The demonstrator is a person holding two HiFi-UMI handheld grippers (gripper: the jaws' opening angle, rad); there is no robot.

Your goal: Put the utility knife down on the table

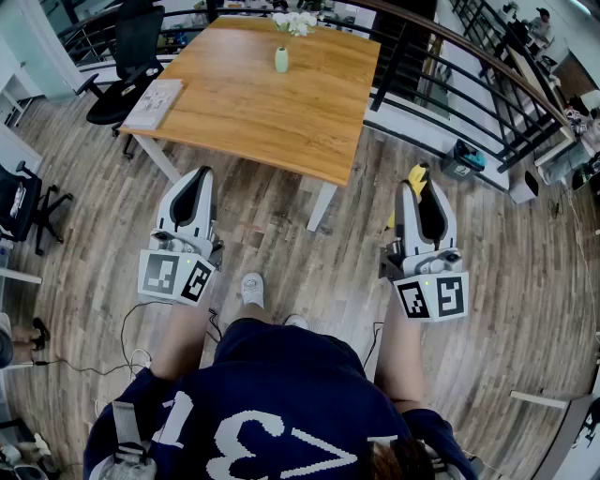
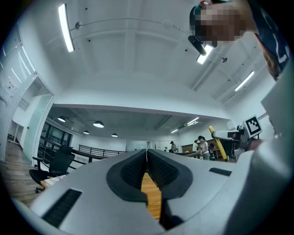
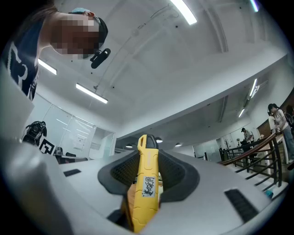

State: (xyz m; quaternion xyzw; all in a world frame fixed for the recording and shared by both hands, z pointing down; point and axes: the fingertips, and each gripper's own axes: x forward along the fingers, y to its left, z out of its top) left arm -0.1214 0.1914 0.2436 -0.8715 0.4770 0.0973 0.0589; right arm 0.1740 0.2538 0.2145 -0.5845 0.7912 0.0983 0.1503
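A yellow utility knife (image 3: pixel 145 182) with a small white label stands upright between the pads of my right gripper (image 3: pixel 148 158), which is shut on it; its black-tipped end sticks out past the fingertips. In the head view the knife (image 1: pixel 416 177) shows as a yellow bit at the tip of the right gripper (image 1: pixel 419 187), held over the wooden floor to the right of the table's near corner. The wooden table (image 1: pixel 281 112) lies ahead of me. My left gripper (image 1: pixel 193 186) hovers short of the table's near edge, and its jaws (image 2: pixel 147 158) are shut with nothing between them.
On the table stand a small pale green vase (image 1: pixel 281 60), a white booklet (image 1: pixel 154 103) at the left edge and white flowers (image 1: pixel 296 22) at the far end. A black office chair (image 1: pixel 127 56) stands at left; a dark railing (image 1: pixel 450 89) runs at right. Cables lie on the floor (image 1: pixel 131 342).
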